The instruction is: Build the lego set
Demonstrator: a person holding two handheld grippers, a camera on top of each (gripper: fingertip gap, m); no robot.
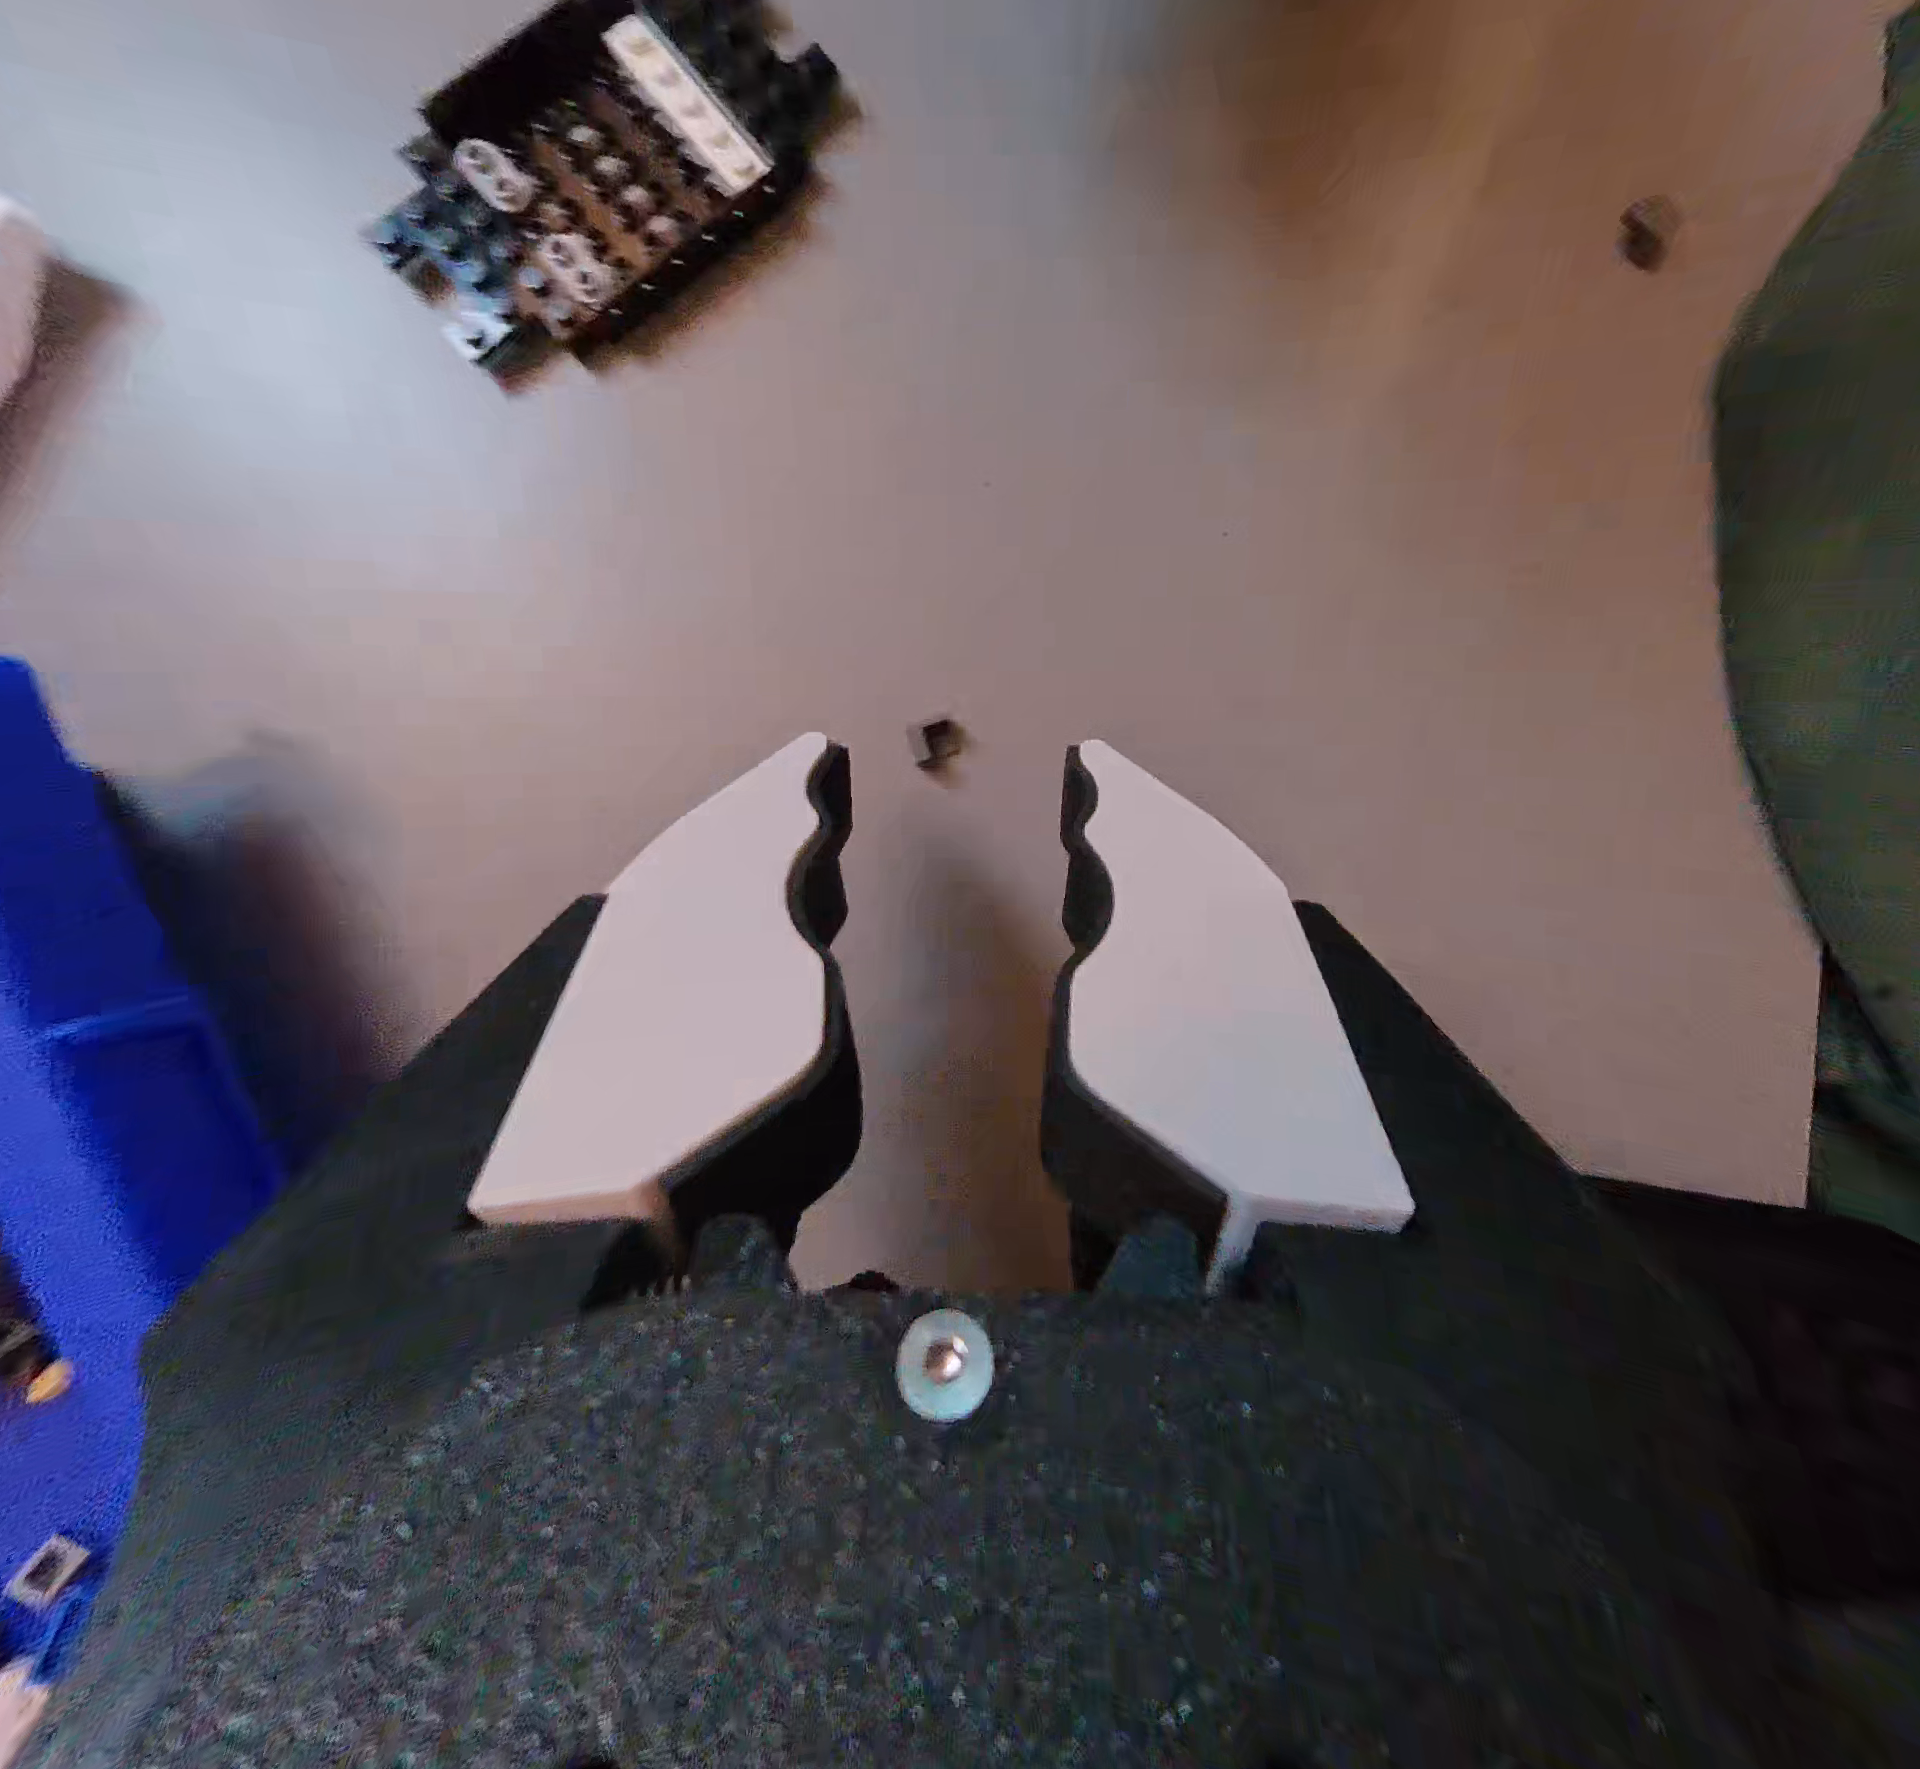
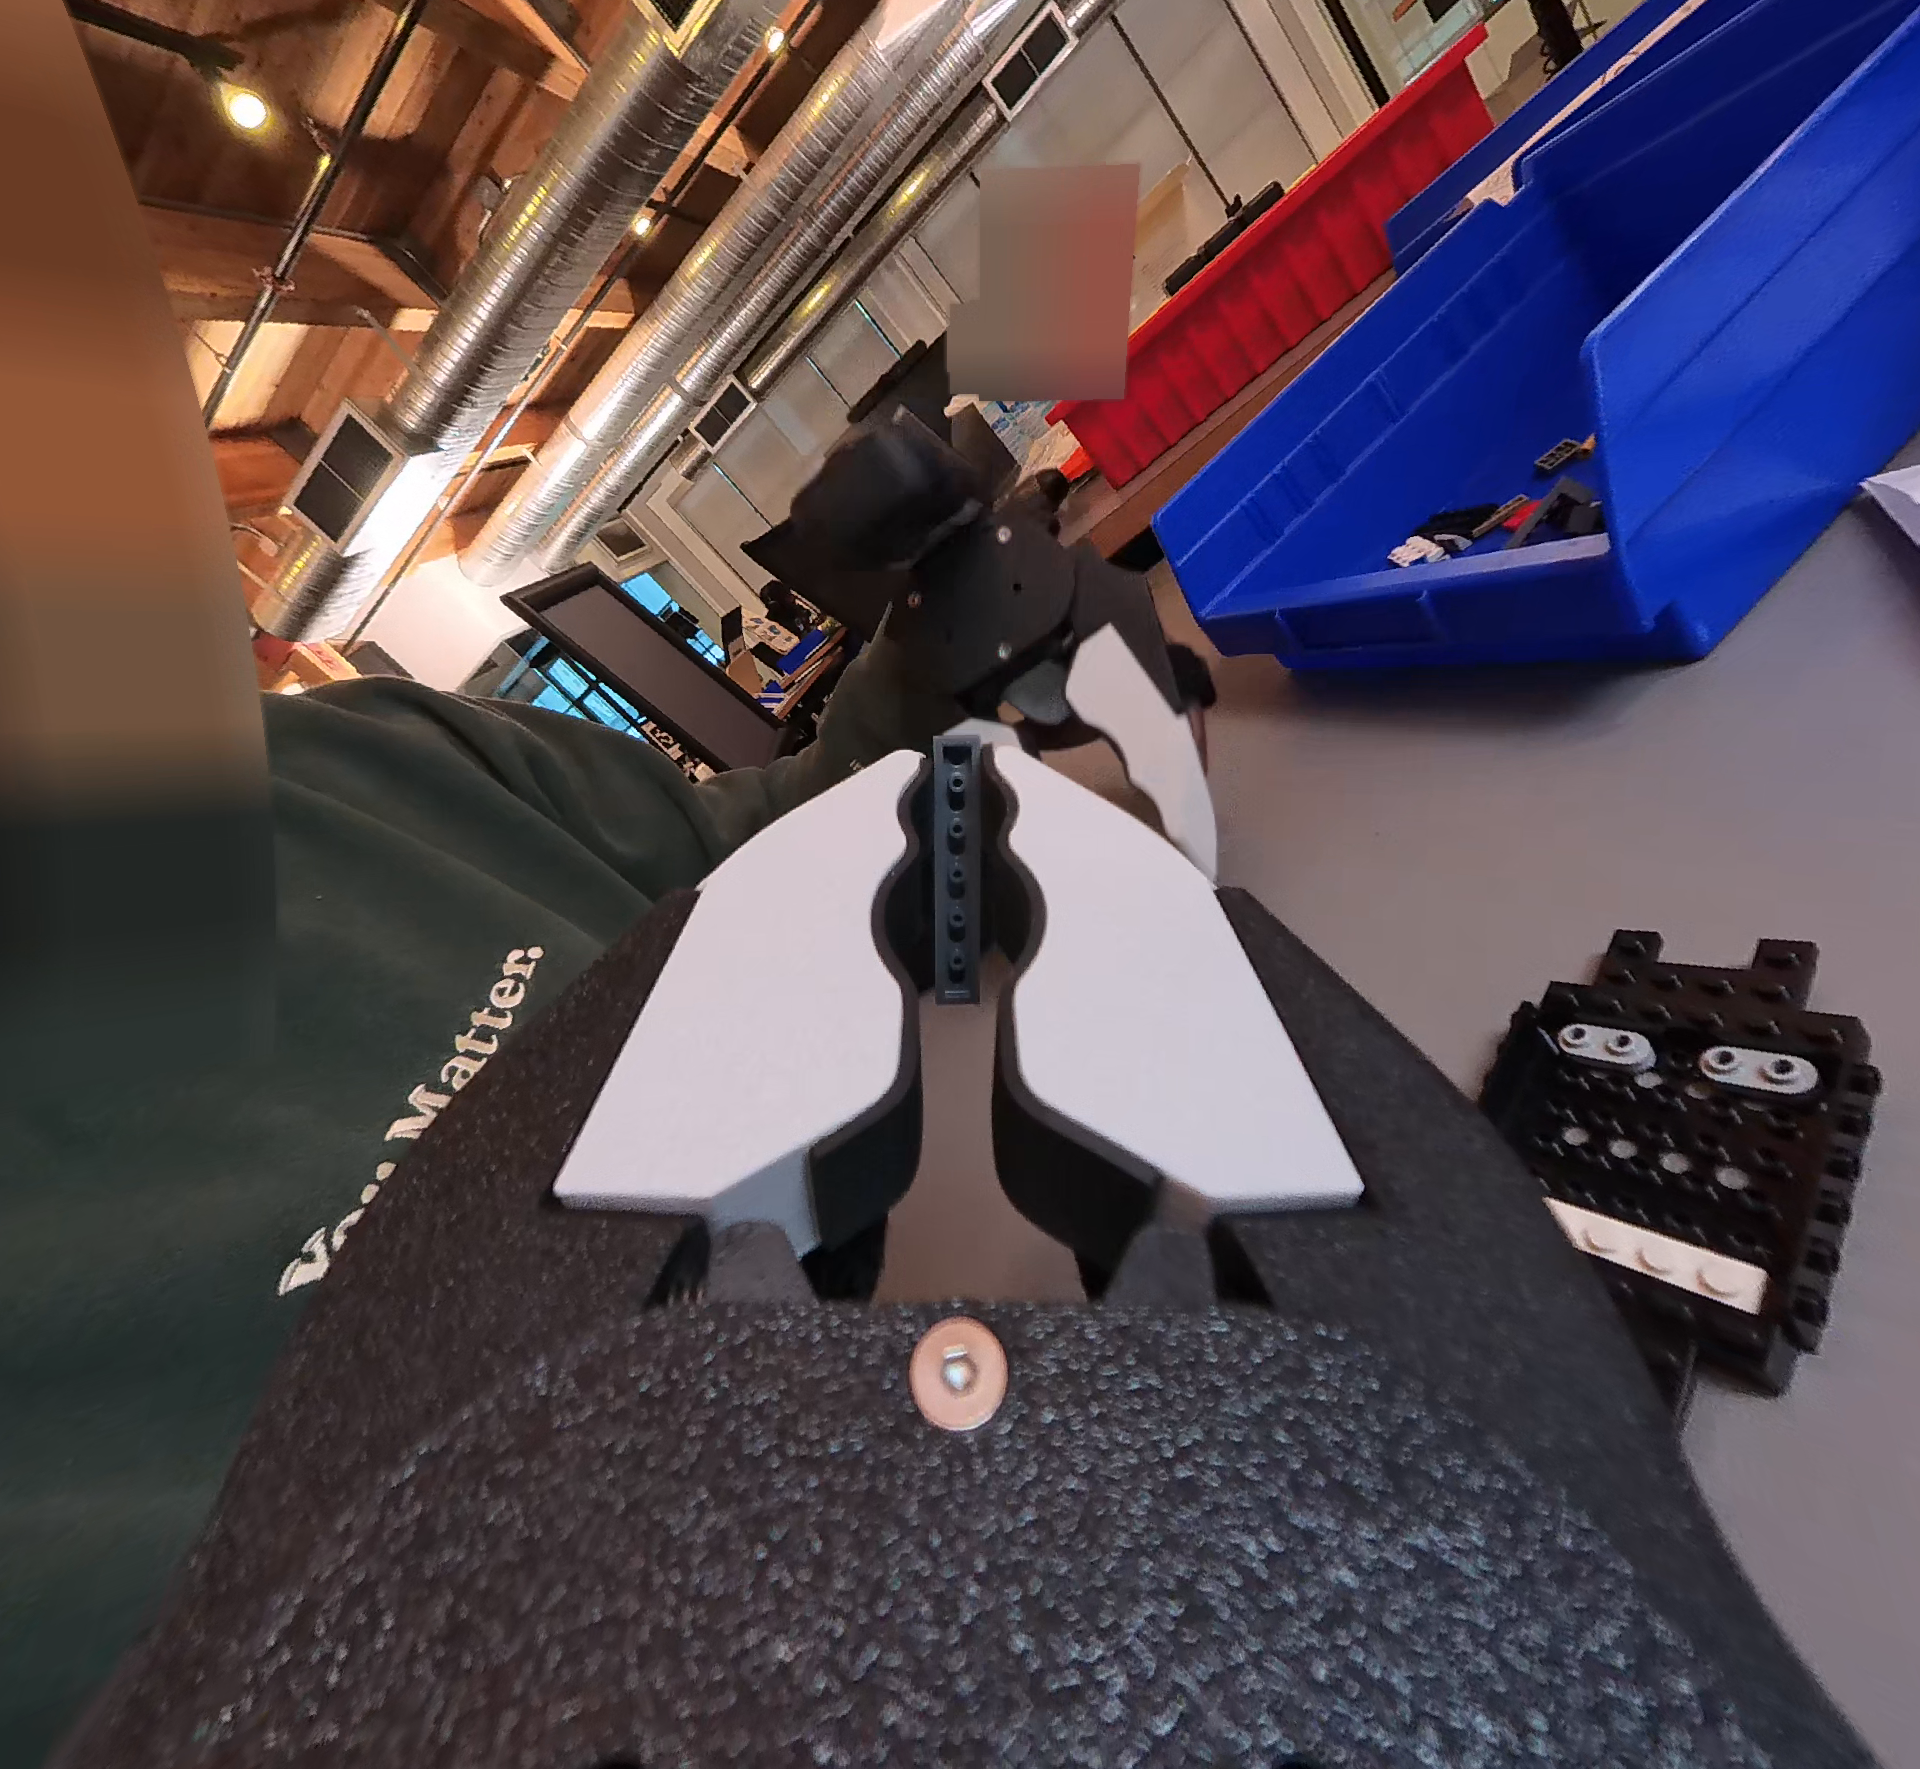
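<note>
The left gripper hangs over the grey bench with its jaws well apart and nothing between them. A small dark piece lies on the bench just ahead of its fingertips, and a second small dark piece sits farther off to the right. Only this view shows those 2 pieces.

The right gripper is closed on a long dark studded strip, held lengthwise between its white fingers. Only the right wrist view shows this strip, along with the left gripper seen from outside, beyond the fingertips.

Both views show a black brick model on the bench, bearing a white strip and 2 grey oval plates. A blue bin holding loose parts stands farther back on the bench; the left wrist view catches a blue bin at its left edge. A green sleeve fills the left of the right wrist view.
</note>
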